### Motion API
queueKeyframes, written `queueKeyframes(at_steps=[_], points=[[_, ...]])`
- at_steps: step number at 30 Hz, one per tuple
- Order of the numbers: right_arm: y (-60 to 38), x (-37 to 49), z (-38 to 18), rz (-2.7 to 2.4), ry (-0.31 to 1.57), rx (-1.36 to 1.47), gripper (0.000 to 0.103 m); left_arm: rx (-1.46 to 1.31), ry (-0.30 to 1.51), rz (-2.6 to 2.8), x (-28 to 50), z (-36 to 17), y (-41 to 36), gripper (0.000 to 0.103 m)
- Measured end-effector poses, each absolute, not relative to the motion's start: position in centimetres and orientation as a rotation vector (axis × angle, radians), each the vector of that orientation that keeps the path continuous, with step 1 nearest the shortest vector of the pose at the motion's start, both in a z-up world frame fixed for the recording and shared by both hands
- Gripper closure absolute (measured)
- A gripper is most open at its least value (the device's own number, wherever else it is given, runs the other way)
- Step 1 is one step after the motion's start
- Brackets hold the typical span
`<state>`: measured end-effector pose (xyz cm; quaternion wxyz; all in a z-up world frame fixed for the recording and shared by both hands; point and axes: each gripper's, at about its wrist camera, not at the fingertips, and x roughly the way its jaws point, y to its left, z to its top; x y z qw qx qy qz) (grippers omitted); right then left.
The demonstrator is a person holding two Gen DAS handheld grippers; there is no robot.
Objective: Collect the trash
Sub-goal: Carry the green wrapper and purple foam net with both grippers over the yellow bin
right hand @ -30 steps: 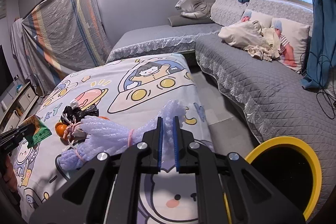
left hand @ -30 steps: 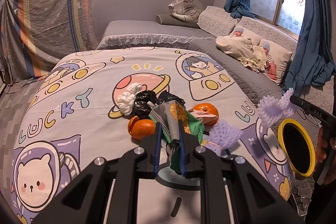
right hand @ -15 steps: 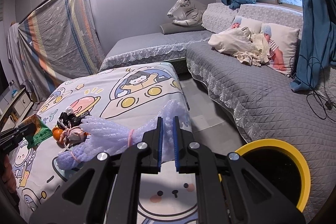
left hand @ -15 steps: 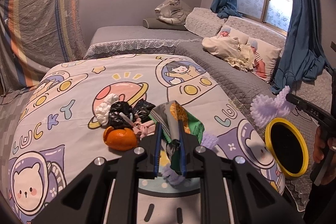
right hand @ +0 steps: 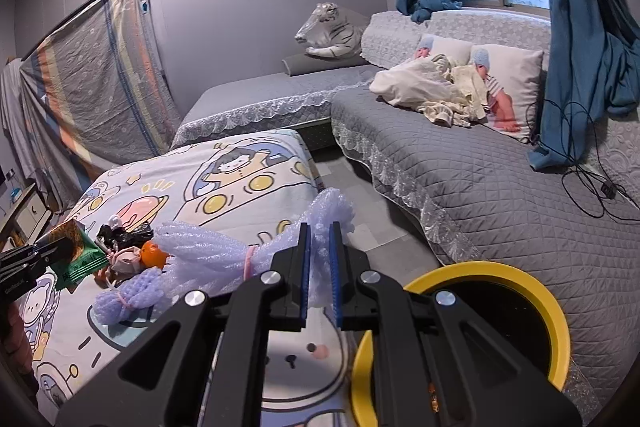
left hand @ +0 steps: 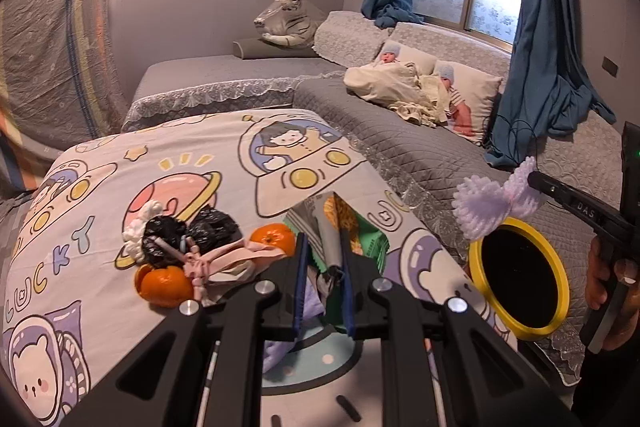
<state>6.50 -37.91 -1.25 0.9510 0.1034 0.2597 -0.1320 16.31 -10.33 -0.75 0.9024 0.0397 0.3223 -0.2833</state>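
Note:
My left gripper (left hand: pixel 323 259) is shut on a green snack wrapper (left hand: pixel 340 227), held above the cartoon-print bed cover (left hand: pixel 224 167). It also shows at the left of the right wrist view (right hand: pixel 76 255). My right gripper (right hand: pixel 318 259) is shut on a purple foam fruit net (right hand: pixel 224 255), held beside the yellow-rimmed bin (right hand: pixel 560 311). In the left wrist view the net (left hand: pixel 492 203) hangs just above the bin (left hand: pixel 564 291). On the cover lie tangerines (left hand: pixel 166 281), black bags (left hand: pixel 188 233), white tissue (left hand: pixel 138 227) and a pink cloth (left hand: pixel 236 261).
A grey quilted sofa (right hand: pixel 500 179) with pillows and a blanket runs along the right. A strip of floor (right hand: pixel 360 211) separates it from the bed. A cable (right hand: pixel 592 187) lies on the sofa. A covered frame (right hand: pixel 96 87) stands at the back left.
Both grippers have moved right, towards the bin, each holding its piece. The foam net now hangs just above the bin rim. The trash pile has slid left in the left view.

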Motion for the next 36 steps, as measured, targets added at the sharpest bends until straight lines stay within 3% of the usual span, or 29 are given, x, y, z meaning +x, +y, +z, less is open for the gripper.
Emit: queueKeyframes(at_steps=[36], points=[[-48.6, -1.7, -3.3, -0.556, 0.515, 0.31, 0.095, 0.255, 0.655, -0.919, 11.9, -1.0, -26.7, 0.09]])
